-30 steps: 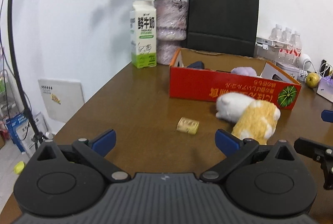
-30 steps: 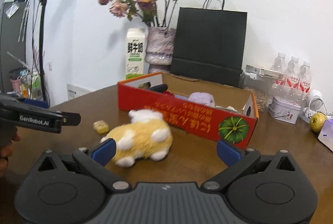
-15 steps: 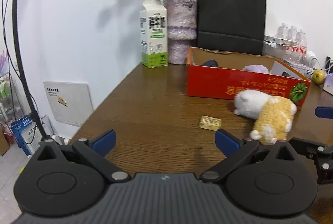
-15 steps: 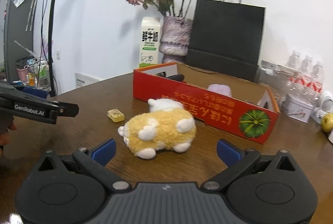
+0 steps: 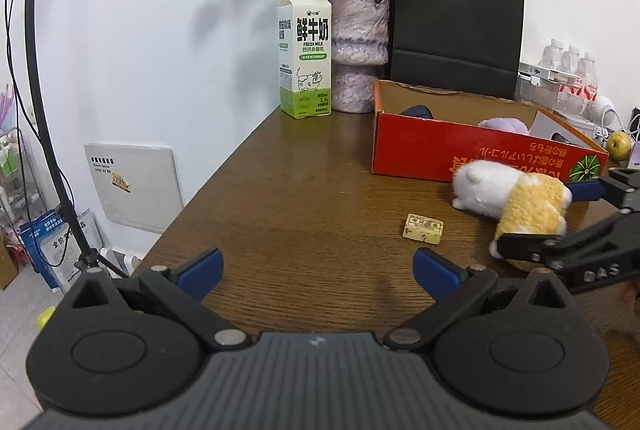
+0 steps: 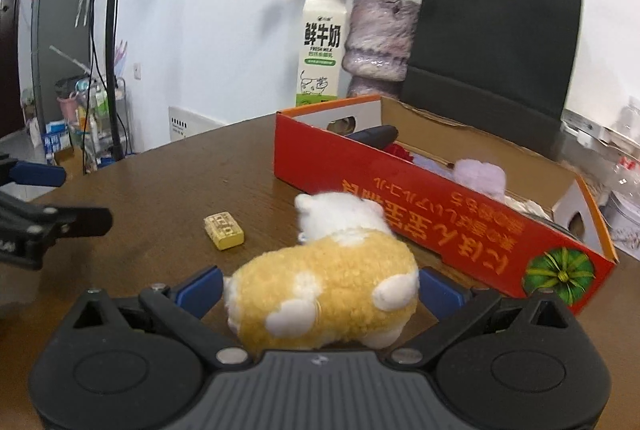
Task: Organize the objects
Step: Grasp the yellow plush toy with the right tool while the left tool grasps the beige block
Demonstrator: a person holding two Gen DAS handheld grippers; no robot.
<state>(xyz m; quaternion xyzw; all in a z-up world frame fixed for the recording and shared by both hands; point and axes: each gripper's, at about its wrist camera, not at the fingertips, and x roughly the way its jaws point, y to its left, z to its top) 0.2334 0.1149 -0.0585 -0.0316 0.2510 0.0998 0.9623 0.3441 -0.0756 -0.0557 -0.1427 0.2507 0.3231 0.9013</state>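
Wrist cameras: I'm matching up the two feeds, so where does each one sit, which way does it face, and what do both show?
Left wrist: sits on the left gripper, faces across the wooden table toward the milk carton and red box; own open jaws low in view, right gripper at right edge.
Right wrist: sits on the right gripper, faces the red box; open jaws flank the plush toy, left gripper at left edge.
Shared: plush toy, small yellow block, box, carton, vase, black bag.

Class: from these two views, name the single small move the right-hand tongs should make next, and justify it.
Probably close the right tongs on the plush toy: its yellow body already sits between the open blue fingertips, it lies on the table, and the red box awaits behind.
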